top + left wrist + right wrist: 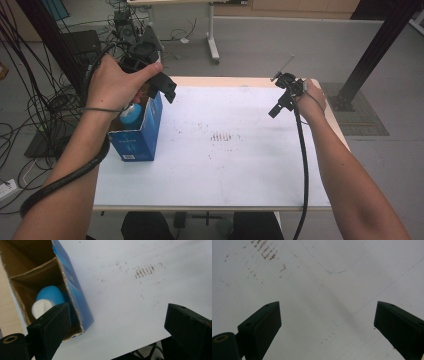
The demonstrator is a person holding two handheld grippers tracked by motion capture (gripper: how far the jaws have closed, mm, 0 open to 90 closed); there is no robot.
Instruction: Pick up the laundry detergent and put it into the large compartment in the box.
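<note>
Inside the blue carton (137, 131), a blue bottle with a white cap (131, 114) stands in the open top, tucked against the near wall of the brown cardboard interior. In the left gripper view the same bottle (48, 300) sits low in the carton (75, 290), its cap turned toward the camera. The carton stands upright at the left side of the white tabletop (225, 165), close to its left edge.

Just above the carton's far end hovers the left gripper (162, 85), gripped by the left hand (115, 82). Its fingers (50, 325) are spread wide with nothing between them; one finger overlaps the carton's opening in the left gripper view, clear of the bottle.

Well apart, toward the far right of the tabletop, the right hand (312, 100) holds the right gripper (281, 104) tilted down at the bare surface. Its fingers (263, 322) are likewise wide apart and hold nothing. Faint brownish marks (222, 136) speckle the middle of the tabletop between the two grippers.
</note>
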